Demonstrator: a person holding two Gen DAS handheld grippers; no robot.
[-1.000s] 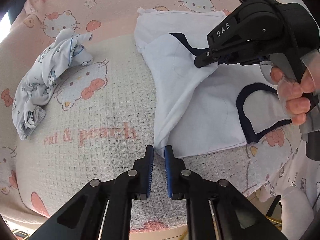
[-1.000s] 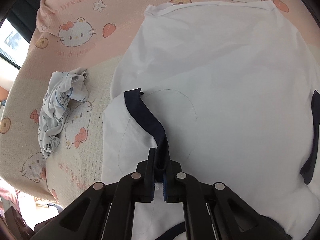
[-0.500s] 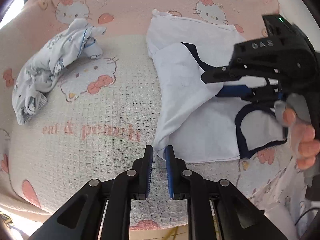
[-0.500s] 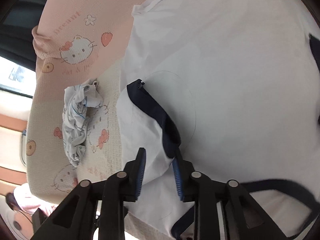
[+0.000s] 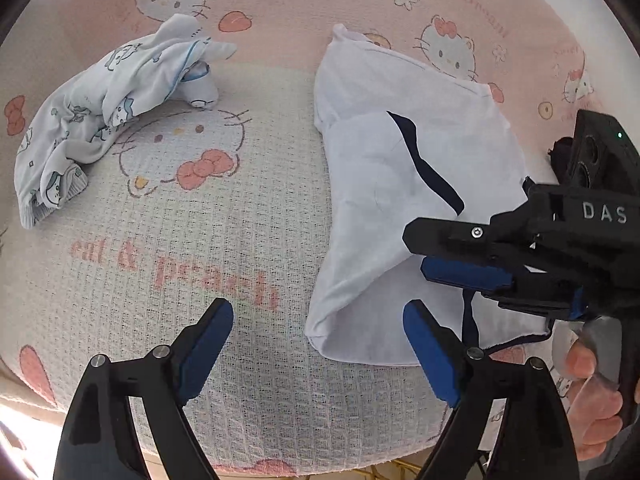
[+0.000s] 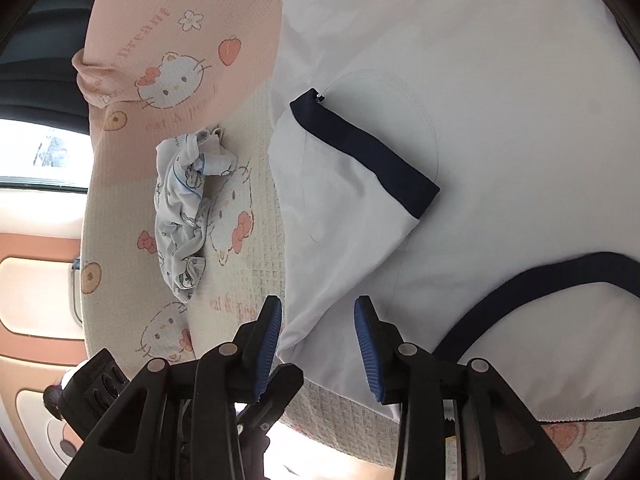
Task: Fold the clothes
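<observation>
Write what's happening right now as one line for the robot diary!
stage: sleeve folded in | shirt: flat on blanket | left gripper: just opened, empty | right gripper: just opened, empty

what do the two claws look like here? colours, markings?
Both alike: matte black angular linkage arms with silver pivot screws, each finger faced with a ribbed blue pad. Left claw; right claw. The right claw's black body carries white "DAS" lettering and a small green light.

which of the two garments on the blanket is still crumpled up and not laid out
The small printed garment, bunched in a heap at the left. The white shirt with navy trim lies spread out, one sleeve folded in.
</observation>
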